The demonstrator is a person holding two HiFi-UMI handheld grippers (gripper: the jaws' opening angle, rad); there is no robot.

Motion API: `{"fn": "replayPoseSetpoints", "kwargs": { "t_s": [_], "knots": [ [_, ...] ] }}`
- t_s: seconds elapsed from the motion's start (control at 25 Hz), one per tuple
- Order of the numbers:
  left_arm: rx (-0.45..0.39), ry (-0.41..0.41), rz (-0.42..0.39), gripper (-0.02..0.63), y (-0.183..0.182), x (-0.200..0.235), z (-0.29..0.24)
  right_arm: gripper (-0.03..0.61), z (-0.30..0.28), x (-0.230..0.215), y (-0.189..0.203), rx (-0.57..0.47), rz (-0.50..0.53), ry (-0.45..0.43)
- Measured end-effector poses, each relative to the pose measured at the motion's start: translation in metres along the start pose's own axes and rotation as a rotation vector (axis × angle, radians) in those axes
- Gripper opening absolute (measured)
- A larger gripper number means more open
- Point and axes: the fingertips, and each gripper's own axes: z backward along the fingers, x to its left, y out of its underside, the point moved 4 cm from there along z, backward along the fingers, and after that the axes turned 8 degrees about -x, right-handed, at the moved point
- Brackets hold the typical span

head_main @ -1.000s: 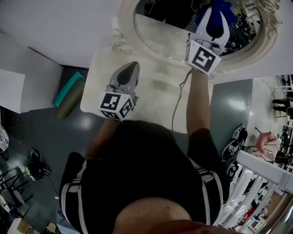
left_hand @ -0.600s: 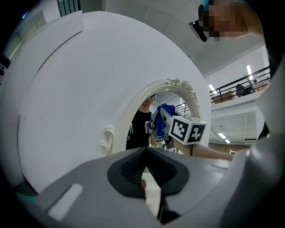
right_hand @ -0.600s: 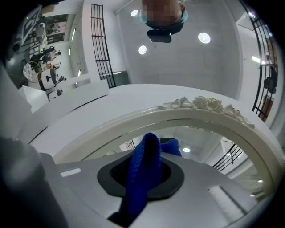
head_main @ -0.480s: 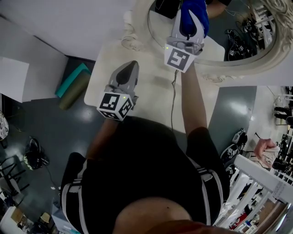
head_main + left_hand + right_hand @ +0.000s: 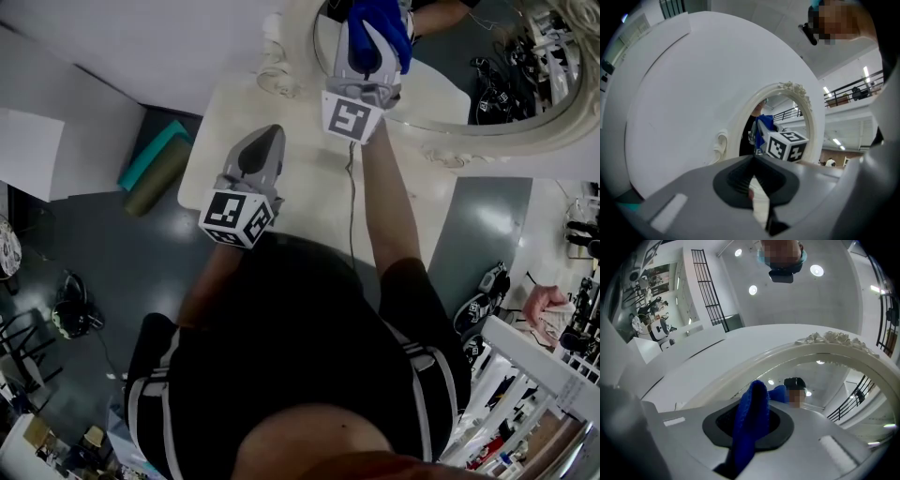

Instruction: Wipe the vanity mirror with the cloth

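A large indoor hall staged as a dressing corner: a white table [image 5: 305, 178] and ornate mirror [image 5: 450, 66] against the far wall [image 5: 112, 47], grey floor [image 5: 112, 272], mezzanine railing [image 5: 848, 96], ceiling spotlights [image 5: 816, 270].

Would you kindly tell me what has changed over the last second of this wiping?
The right gripper, shut on the blue cloth, swept leftward across the mirror, from its middle towards the left rim. Nothing was taken or released. The left gripper stayed shut and empty above the table.

Grey left gripper [image 5: 270, 133] and right gripper [image 5: 377, 28] bear black-and-white marker cubes [image 5: 236, 217]; their holder wears a black top [image 5: 309, 356] with white stripes
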Motion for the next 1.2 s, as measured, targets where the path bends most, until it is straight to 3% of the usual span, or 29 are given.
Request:
{"fn": "replayPoseSetpoints", "kwargs": {
  "t_s": [0.48,0.6,0.68,0.84,1.0,1.08,1.2],
  "knots": [
    [-0.001,-0.012,-0.010,0.011,0.001,-0.001,0.016,0.040,0.006,0.042,0.019,0.038,-0.156,-0.136],
    [-0.002,0.002,-0.009,0.011,0.001,-0.008,0.020,0.040,0.013,0.036,0.007,-0.017,-0.209,-0.211],
    [-0.001,0.013,-0.010,0.011,0.000,-0.013,0.021,0.040,0.022,0.025,-0.013,-0.087,-0.272,-0.213],
    [0.000,0.038,-0.009,0.011,0.001,-0.021,0.019,0.040,0.050,-0.009,-0.044,-0.133,-0.469,-0.111],
    [0.004,0.066,-0.013,0.011,0.003,-0.033,0.013,0.040,0.098,-0.045,-0.044,-0.115,-0.658,0.037],
    [0.007,0.080,-0.016,0.011,0.004,-0.039,0.009,0.040,0.127,-0.063,-0.035,-0.091,-0.694,0.133],
    [0.017,0.104,-0.015,0.011,0.010,-0.049,0.003,0.040,0.169,-0.090,-0.014,-0.038,-0.667,0.274]
  ]
}}
